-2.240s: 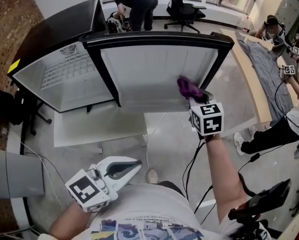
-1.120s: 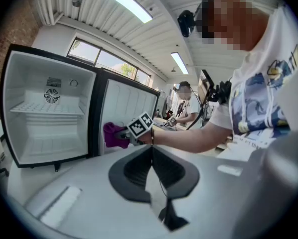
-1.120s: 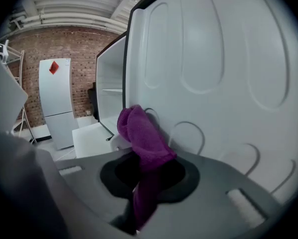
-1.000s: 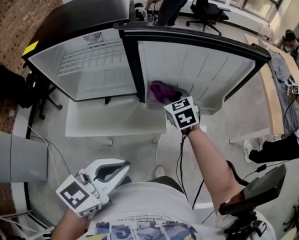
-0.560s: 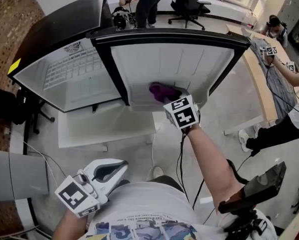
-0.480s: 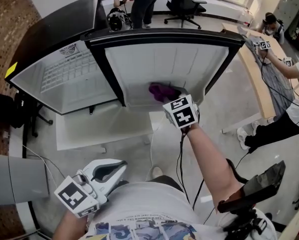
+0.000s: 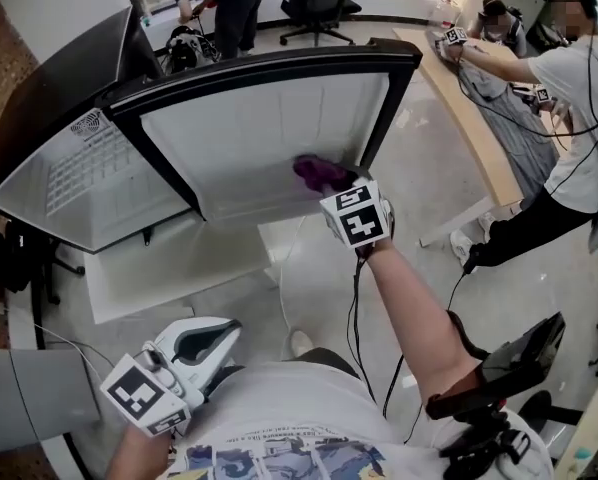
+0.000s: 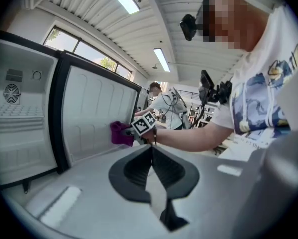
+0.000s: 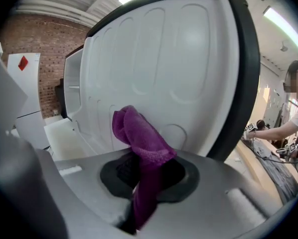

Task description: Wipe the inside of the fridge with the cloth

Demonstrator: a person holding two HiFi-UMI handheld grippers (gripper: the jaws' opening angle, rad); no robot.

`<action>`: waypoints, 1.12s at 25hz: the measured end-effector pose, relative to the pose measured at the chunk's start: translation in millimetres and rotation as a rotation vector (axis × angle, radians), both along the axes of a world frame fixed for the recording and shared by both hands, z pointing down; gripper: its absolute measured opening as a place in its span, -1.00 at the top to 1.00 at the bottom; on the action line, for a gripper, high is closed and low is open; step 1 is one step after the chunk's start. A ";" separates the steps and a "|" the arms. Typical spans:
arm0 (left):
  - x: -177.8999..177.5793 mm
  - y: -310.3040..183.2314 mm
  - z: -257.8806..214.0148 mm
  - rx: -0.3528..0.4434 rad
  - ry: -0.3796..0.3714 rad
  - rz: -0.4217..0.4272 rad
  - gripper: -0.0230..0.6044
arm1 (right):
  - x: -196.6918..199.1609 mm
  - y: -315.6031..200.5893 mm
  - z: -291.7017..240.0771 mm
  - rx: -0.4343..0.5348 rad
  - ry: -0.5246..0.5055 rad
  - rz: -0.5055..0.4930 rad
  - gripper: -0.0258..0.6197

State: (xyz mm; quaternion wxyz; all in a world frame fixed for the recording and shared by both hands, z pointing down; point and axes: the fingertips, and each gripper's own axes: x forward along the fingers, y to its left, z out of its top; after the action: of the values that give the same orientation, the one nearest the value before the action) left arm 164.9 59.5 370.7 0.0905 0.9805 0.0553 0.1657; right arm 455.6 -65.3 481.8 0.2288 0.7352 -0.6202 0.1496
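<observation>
Head view: the fridge (image 7: pixel 74 183) stands open, its cabinet to the left and its door swung out across the middle. My right gripper (image 7: pixel 337 186) reaches to the door's white inner panel (image 7: pixel 259 133) and carries the purple cloth (image 7: pixel 317 172). The cloth sits low on that panel, towards its right-hand edge, and looks to be against it. My left gripper (image 7: pixel 229 330) hangs near my body, well apart from the fridge.

Left gripper view: the jaws are closed together with nothing between them, so this claw is idle. Past them I see the cloth at the lower part of the door panel, with the cabinet interior further left.

Right gripper view: the jaws are clamped on the cloth. One end is pinched between them and the rest is bunched up in a fold above, in front of the moulded ribs of the door panel. From here I cannot say for sure that the fabric touches the plastic.

My reading is that the wiping is under way on the door's inside face. No wet track or dirt shows, so I cannot tell how much of the panel is done. The cabinet walls and shelf (image 7: pixel 69 168) probably remain to be wiped.
</observation>
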 end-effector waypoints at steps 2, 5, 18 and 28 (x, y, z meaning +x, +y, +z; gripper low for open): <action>4.3 2.1 -0.1 -0.003 0.002 0.011 0.91 | 10.6 9.2 -3.8 0.005 0.013 0.030 0.76; 8.9 6.4 1.2 -0.008 0.002 0.026 0.91 | 20.3 20.9 -11.5 0.016 0.034 0.058 0.76; 14.3 20.1 1.5 -0.003 0.014 0.059 0.91 | 42.6 57.7 -33.8 0.058 0.077 0.150 0.76; -13.2 15.6 -4.0 -0.038 0.019 0.013 0.91 | -50.4 20.3 -68.8 0.191 -0.019 -0.024 0.76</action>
State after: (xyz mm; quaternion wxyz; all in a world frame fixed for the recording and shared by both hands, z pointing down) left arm 151.8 75.1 366.7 0.1074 0.9797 0.0658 0.1559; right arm 405.1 -45.1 413.1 0.1537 0.7447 -0.6427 0.0939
